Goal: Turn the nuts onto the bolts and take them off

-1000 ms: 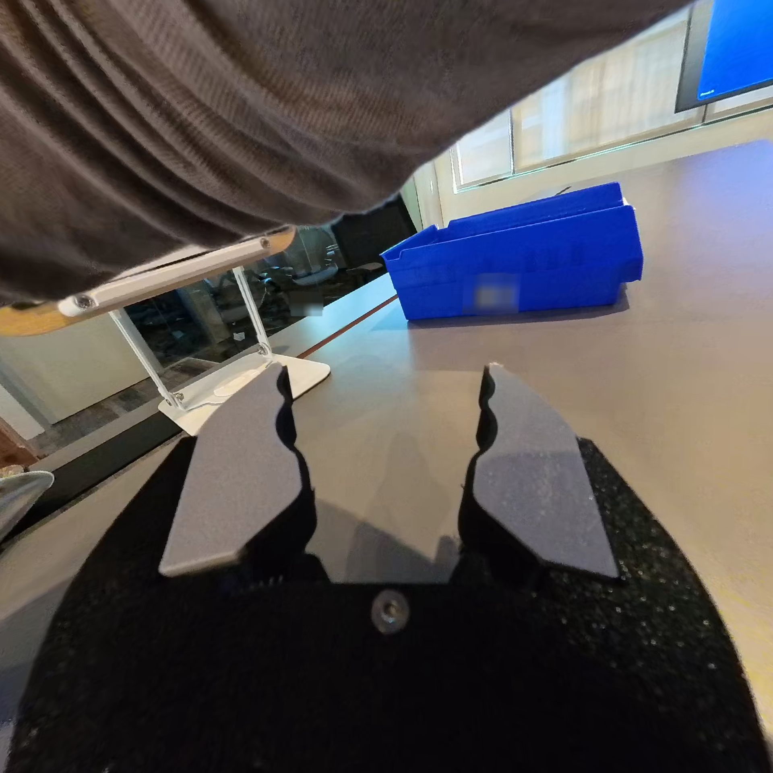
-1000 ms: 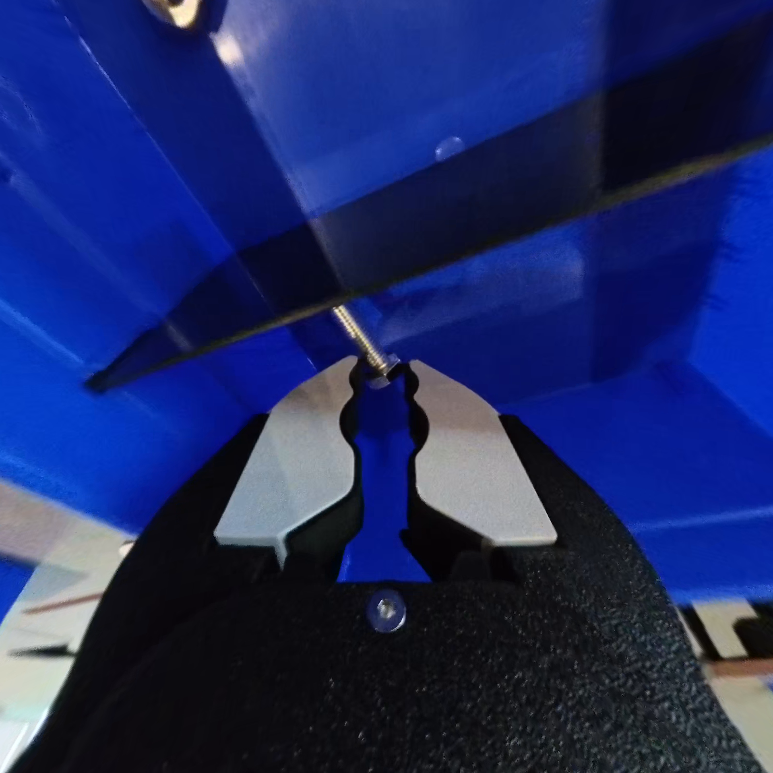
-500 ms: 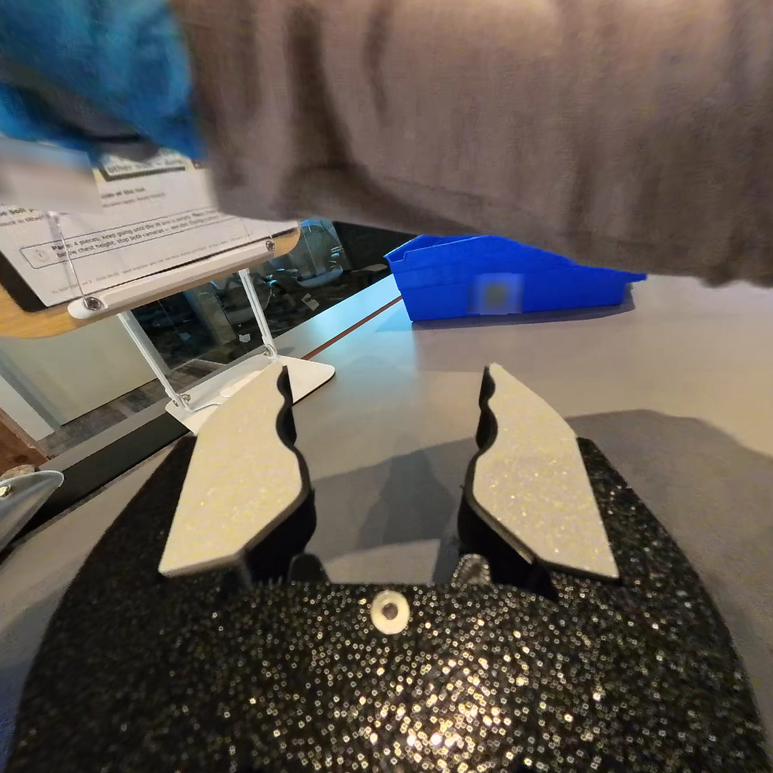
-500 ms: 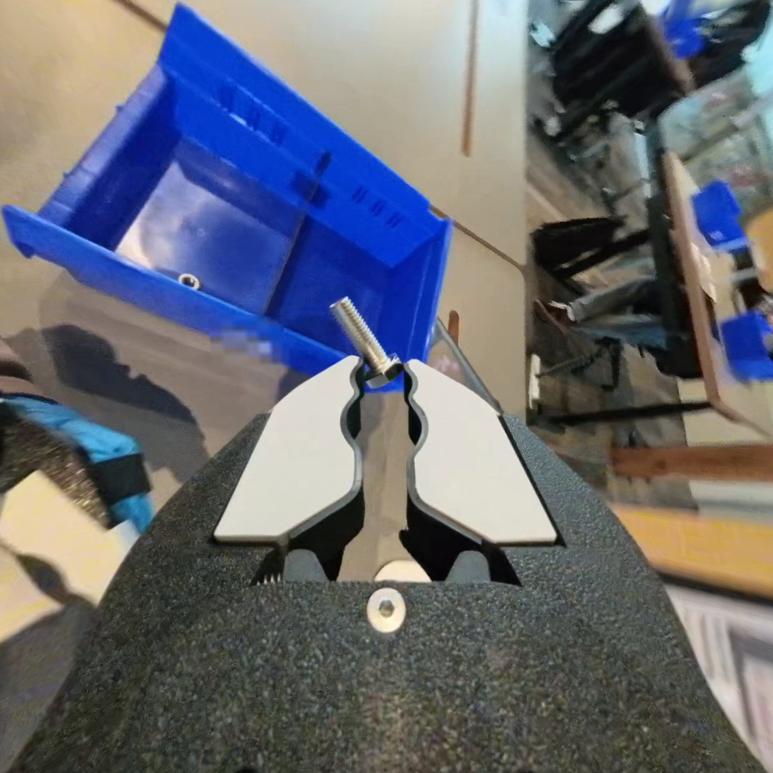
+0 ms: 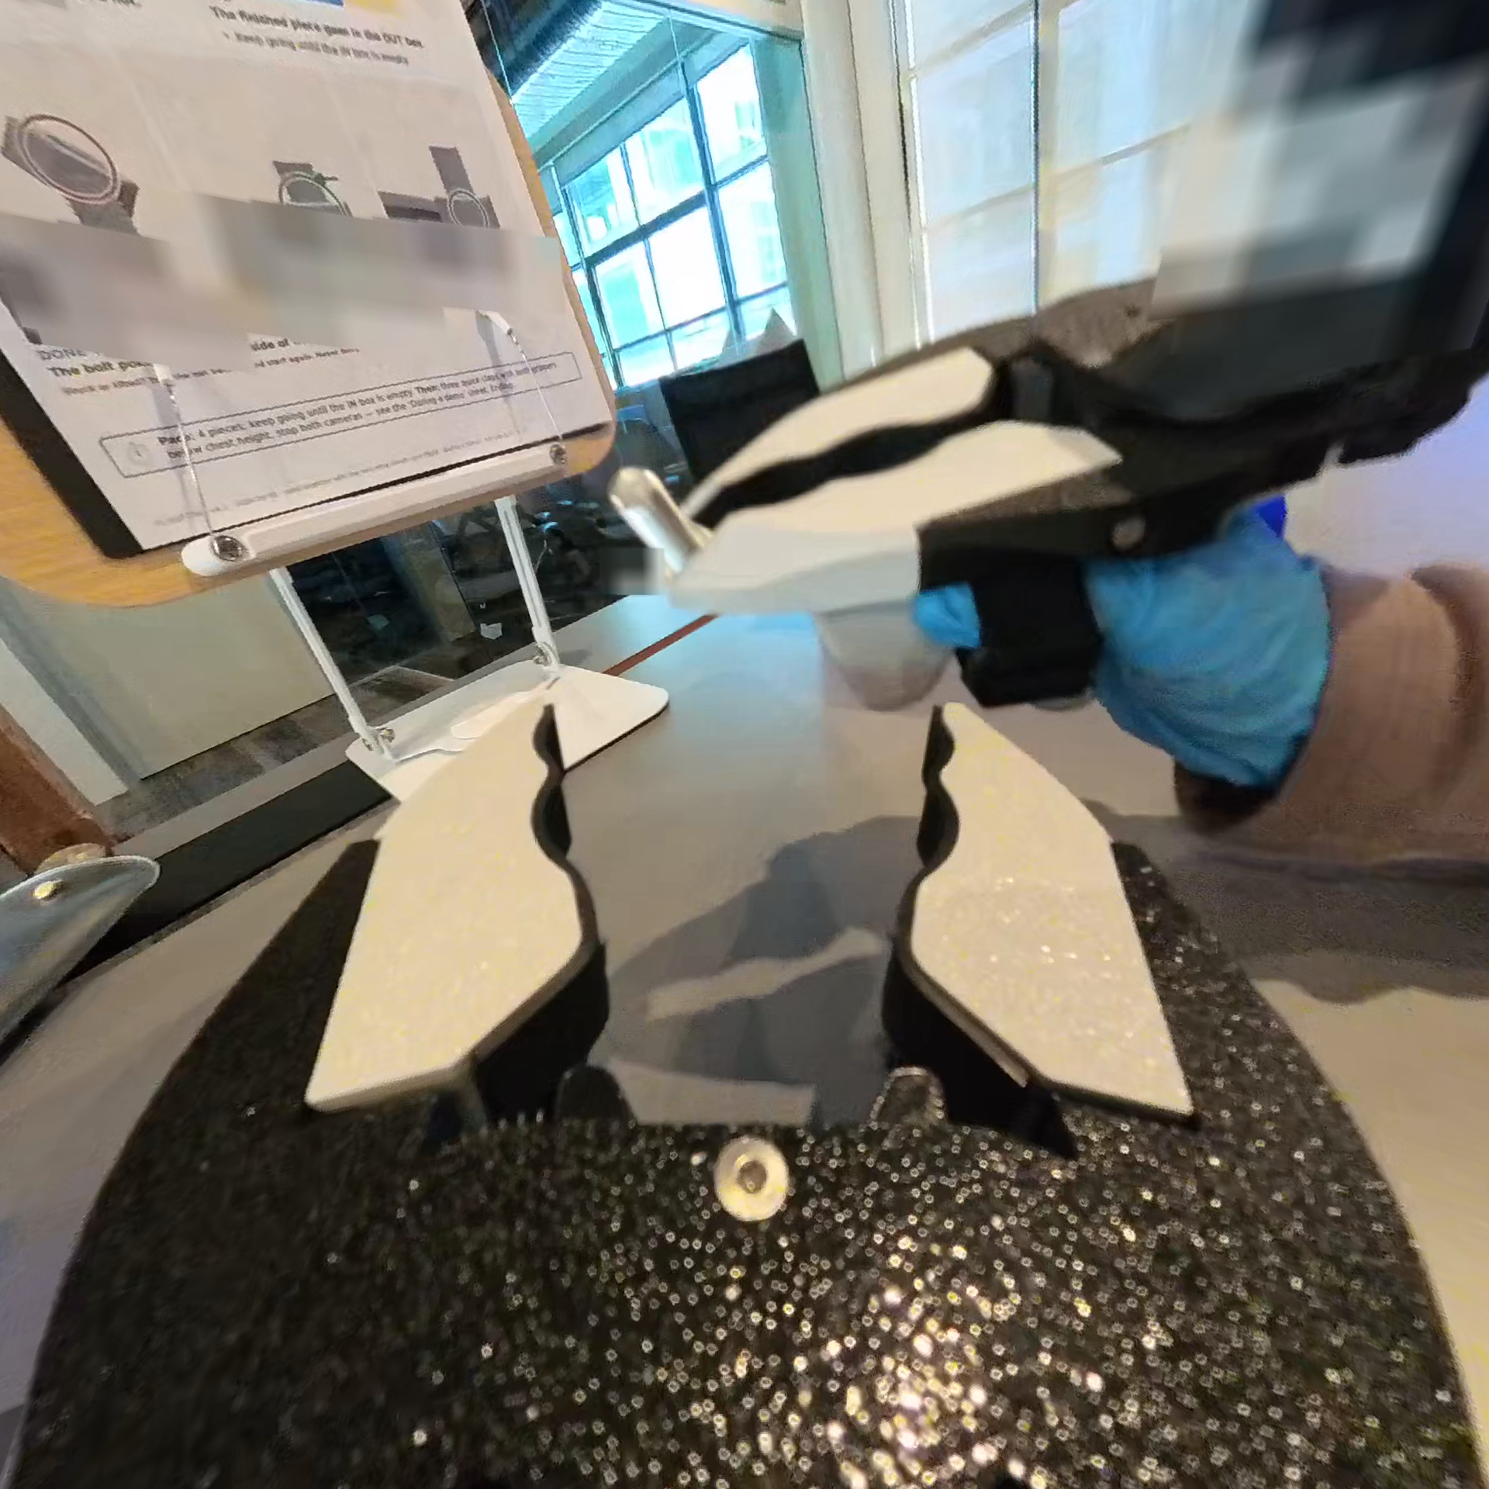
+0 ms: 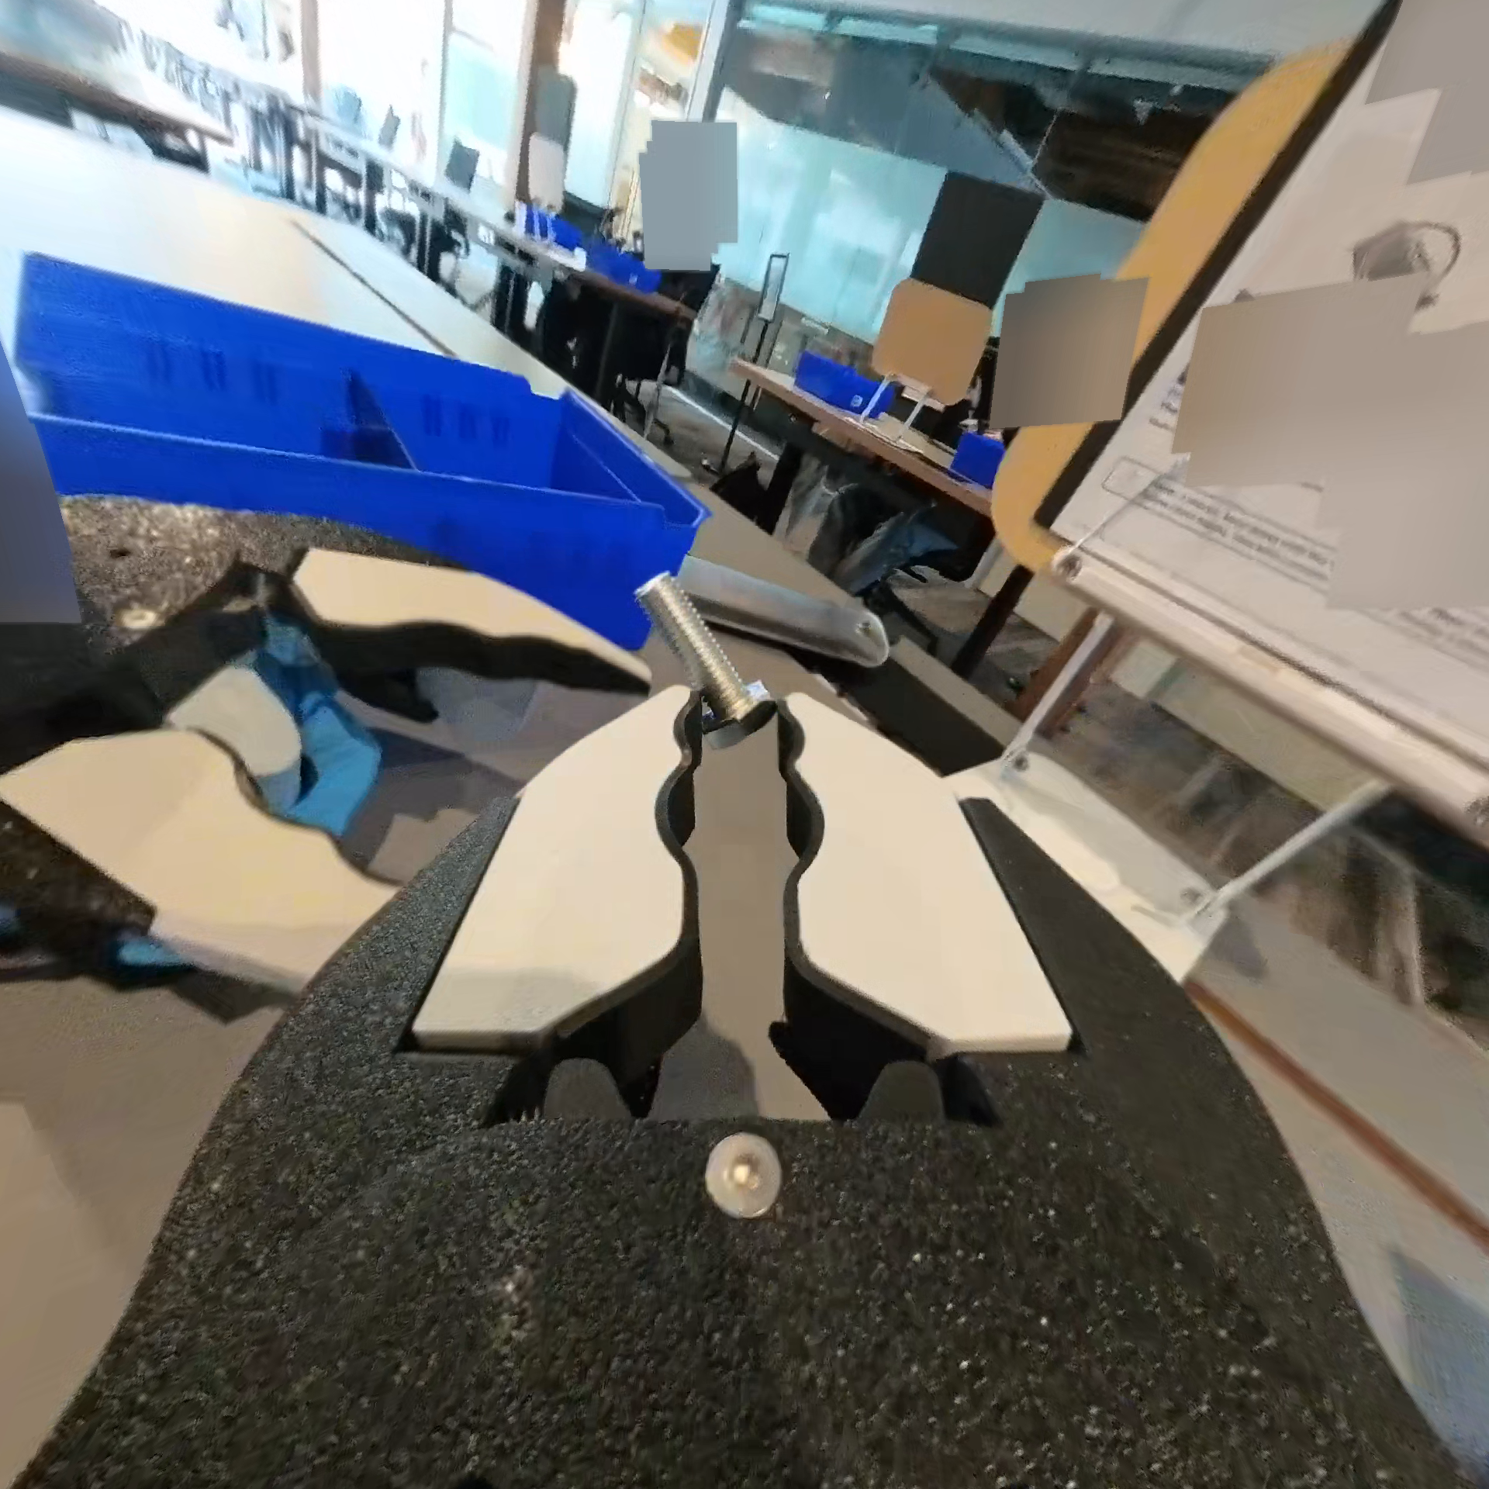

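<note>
up front, right tongs [image 6: 732, 709] pinch a silver threaded bolt [image 6: 699, 649], tilted.

In my right wrist view, my right gripper [image 6: 733, 709] pinches the head of a bolt [image 6: 699, 654] at its fingertips, the shank tilting up and to the left; my left gripper [image 6: 516, 773] lies to its left, with the divided bin [image 6: 266, 475] on the table [image 6: 322, 258] behind it. The instruction board on its stand [image 6: 1257, 451] rises at the right. In my left wrist view, my left gripper [image 5: 740, 729] sits low over the table [image 5: 749, 757], with the board [image 5: 298, 322] ahead on the left and my right gripper [image 5: 685, 532] above and ahead, coming in from the right, its bolt [image 5: 649, 512] pointing left.
</note>
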`<state>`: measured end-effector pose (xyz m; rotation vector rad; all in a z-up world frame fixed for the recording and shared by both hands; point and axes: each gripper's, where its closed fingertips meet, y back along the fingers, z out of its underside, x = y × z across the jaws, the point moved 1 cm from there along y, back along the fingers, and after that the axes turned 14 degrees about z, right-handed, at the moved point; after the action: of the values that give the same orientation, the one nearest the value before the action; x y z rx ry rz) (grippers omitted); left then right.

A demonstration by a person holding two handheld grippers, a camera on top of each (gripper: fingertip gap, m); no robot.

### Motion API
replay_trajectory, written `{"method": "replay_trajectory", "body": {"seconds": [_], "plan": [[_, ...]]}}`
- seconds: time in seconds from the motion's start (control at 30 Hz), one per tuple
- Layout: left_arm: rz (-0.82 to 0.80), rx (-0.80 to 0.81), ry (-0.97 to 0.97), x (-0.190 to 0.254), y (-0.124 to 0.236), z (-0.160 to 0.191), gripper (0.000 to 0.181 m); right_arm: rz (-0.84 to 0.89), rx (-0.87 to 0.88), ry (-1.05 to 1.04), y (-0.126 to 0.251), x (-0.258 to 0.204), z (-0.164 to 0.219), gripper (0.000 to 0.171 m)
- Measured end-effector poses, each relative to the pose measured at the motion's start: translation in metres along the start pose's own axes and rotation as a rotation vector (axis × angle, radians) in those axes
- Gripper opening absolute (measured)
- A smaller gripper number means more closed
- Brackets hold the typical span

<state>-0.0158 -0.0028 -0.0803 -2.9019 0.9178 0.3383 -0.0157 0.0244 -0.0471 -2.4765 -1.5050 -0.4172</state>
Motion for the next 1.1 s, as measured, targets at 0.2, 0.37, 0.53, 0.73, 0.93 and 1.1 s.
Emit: {"method": "replay_trajectory", "body": {"seconds": [0.2,0.37,0.53,0.73,0.93,1.1], "plan": [[-0.061,-0.005,-0.016,-0.010,0.007,0.000,0.085,-0.037,0.040,-0.163,0.013,-0.012,0.020,0.017],[-0.082,-0.042,0.014,-0.017,0.008,0.007,0.085,-0.041,0.001,-0.197,0.006,-0.013,0.032,0.017],[-0.126,-0.037,0.000,-0.026,0.016,0.005,0.076,-0.031,-0.010,-0.220,0.002,-0.005,0.038,0.017],[-0.067,0.057,0.099,-0.026,0.019,-0.001,0.070,-0.065,0.057,-0.213,0.005,-0.007,0.031,0.017],[0.065,0.166,0.212,-0.017,0.019,-0.010,0.054,-0.089,0.063,-0.107,0.004,-0.019,0.031,0.017],[0.131,0.183,0.270,-0.013,0.018,-0.009,0.040,-0.114,0.054,-0.010,0.002,-0.033,0.032,0.017]]}}
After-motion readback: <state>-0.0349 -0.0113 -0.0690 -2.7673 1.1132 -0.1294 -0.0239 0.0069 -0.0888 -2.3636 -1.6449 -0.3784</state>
